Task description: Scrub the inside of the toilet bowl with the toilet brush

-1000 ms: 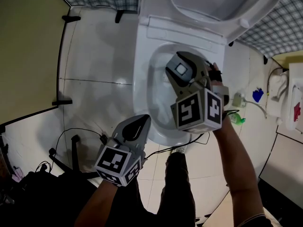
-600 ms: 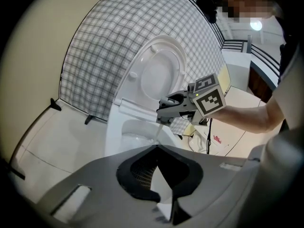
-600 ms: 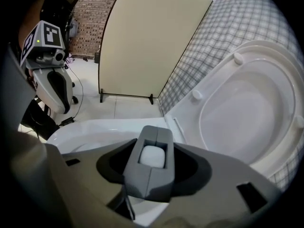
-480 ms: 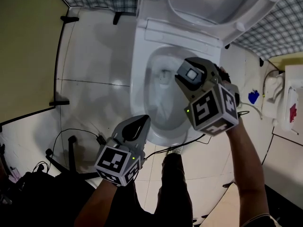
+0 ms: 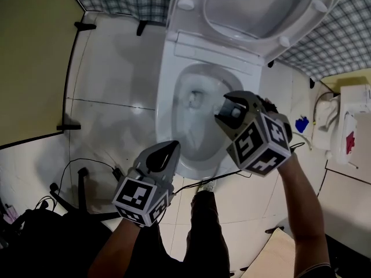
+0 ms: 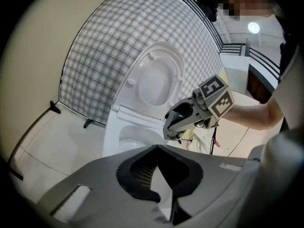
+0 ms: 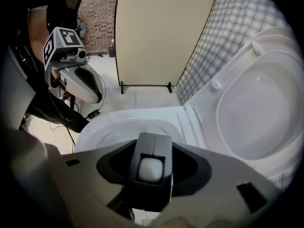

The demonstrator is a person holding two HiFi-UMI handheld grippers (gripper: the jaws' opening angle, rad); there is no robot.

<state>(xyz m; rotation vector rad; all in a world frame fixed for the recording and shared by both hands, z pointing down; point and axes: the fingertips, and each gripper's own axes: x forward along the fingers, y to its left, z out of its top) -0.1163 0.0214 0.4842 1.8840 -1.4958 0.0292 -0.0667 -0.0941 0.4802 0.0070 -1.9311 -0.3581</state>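
While the person stands over the toilet bowl (image 5: 164, 91), the right tool (image 5: 231, 110) hangs above the bowl's right front rim. Its jaws are set fairly wide and clamped on the grey handle of the toilet brush (image 7: 152, 167), whose white end cap faces back toward the tool. The bristle end is hidden behind the tool, so I can't see where it sits in the bowl. The left tool (image 5: 167, 151) is pinched together with nothing in it, held just off the bowl's front left edge above the tiled floor (image 5: 110, 80). The seat and lid (image 5: 255, 7) stand raised.
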